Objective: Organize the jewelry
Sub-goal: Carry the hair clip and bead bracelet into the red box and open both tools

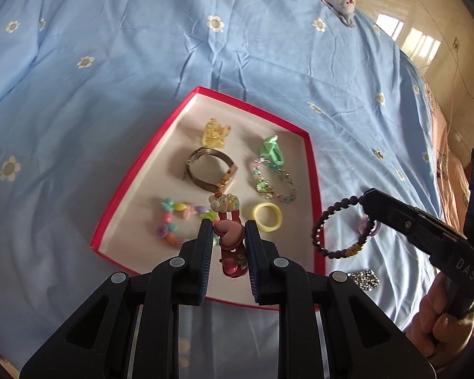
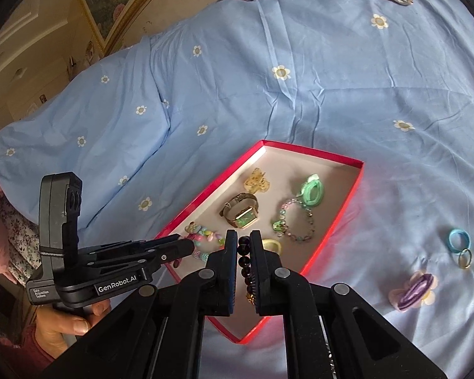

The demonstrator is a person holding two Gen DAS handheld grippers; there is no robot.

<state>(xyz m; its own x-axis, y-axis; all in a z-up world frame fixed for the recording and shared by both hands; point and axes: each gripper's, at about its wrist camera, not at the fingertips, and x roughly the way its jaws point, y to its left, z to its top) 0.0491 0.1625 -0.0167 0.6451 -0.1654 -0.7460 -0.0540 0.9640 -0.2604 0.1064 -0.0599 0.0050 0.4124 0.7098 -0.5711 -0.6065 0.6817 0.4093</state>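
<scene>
Jewelry held: left hand-held gripper (image 1: 229, 237) clamps pink clip (image 1: 229, 246); right (image 2: 244, 252) pinches bead bracelet (image 2: 245, 262).

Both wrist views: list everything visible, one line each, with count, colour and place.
box: one, red rim, on bedspread
bedspread: one, blue, flowered
watch: one, gold, in box
claw clip: one, yellow, in box
hair ties: two, green and yellow, in box
bead bracelets: two, pastel, in box
purple bracelet: one, in right gripper
hair clip: one, pink, in left gripper
loose rings: three, blue and metal, on bedspread
purple clip: one, on bedspread
</scene>
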